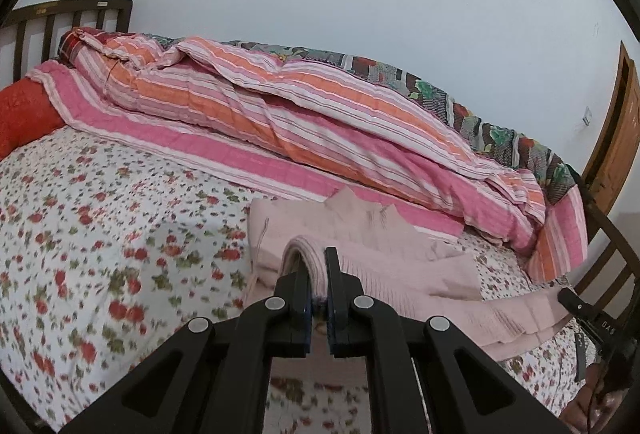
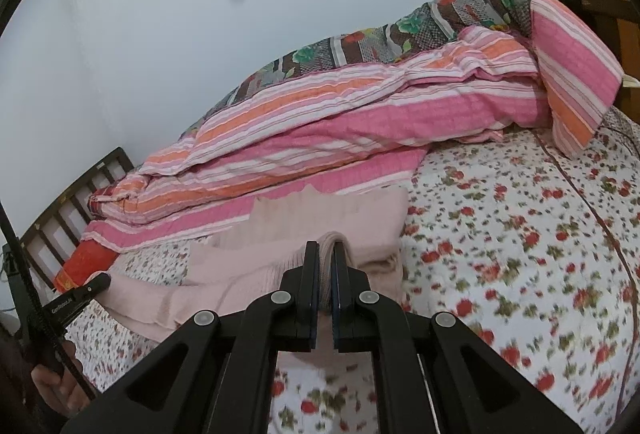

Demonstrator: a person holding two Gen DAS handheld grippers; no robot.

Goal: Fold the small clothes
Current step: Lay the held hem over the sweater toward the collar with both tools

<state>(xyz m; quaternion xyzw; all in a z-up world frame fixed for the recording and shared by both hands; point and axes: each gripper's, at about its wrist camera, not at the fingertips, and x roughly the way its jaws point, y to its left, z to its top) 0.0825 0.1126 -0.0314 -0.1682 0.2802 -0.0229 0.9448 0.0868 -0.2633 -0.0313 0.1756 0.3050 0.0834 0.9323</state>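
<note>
A pale pink knitted garment lies on the floral bedsheet, stretched between both grippers. My left gripper is shut on a lifted ribbed edge at the garment's left side. In the right wrist view the same pink garment shows, and my right gripper is shut on a bunched fold at its right side. The lifted near part hangs over the flat part. Each view catches the other gripper at its edge: the right one, the left one.
A striped pink and orange quilt lies rolled along the far side of the bed, against the wall. A red pillow sits by the dark wooden headboard. A wooden door stands at the right. A hand shows at the lower left.
</note>
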